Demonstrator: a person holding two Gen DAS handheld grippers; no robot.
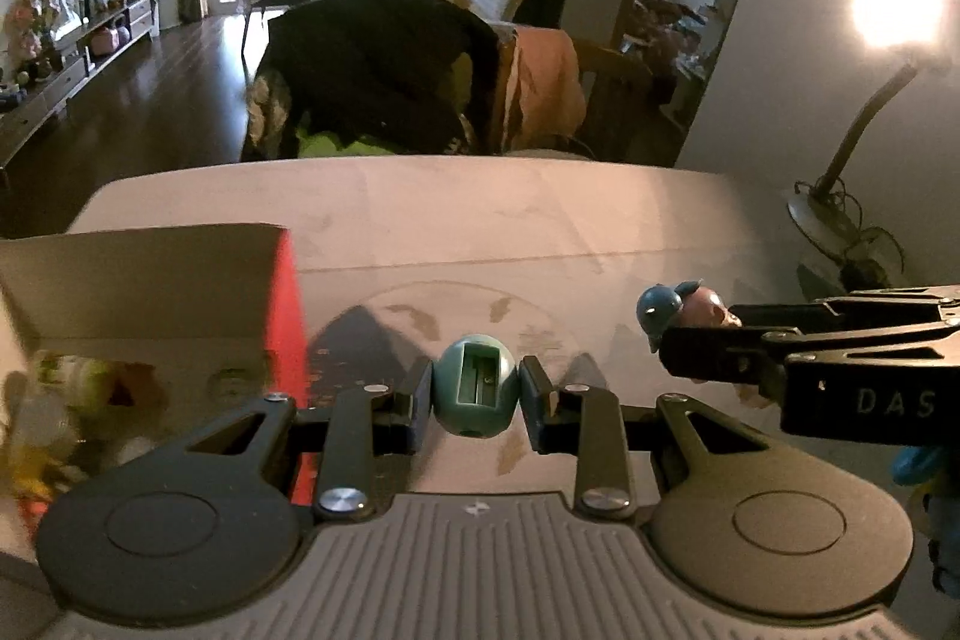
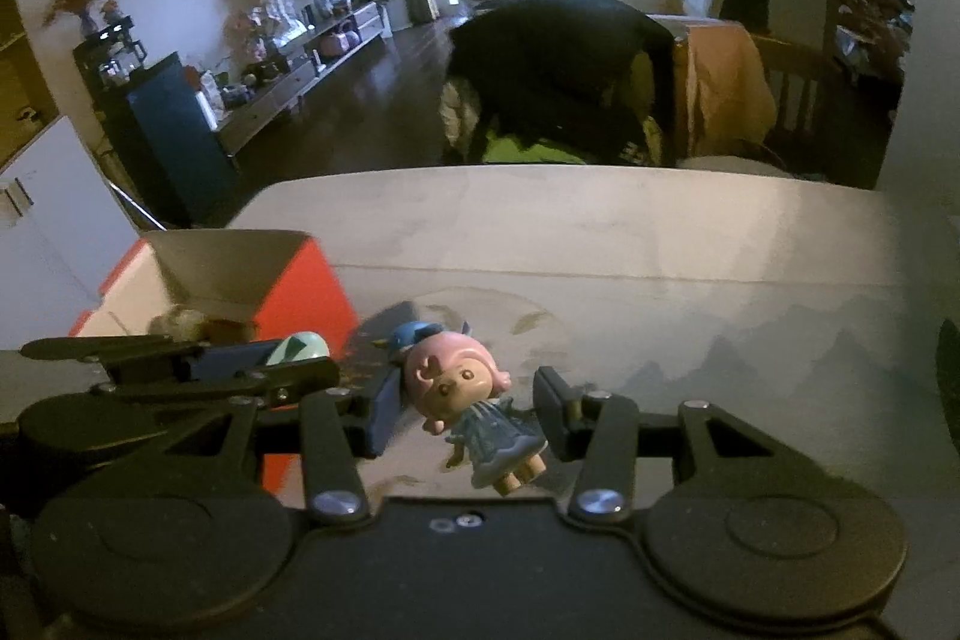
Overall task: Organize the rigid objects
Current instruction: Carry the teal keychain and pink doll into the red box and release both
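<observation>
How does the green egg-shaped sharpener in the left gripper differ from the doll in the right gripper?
The sharpener is a smooth teal-green egg with a rectangular slot; the doll is a figure with pink hair, a blue hat and a blue dress. The sharpener sits upright and centred between the left gripper fingers; the doll hangs tilted in the right gripper. Both are small rigid toys held above the table.

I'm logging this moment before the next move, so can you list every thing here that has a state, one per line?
left gripper: shut on green sharpener
green sharpener: held off the table, slot facing the camera
right gripper: around the doll; contact unclear
doll: tilted between the right gripper's fingers
red box: open, toys inside
desk lamp: on
</observation>
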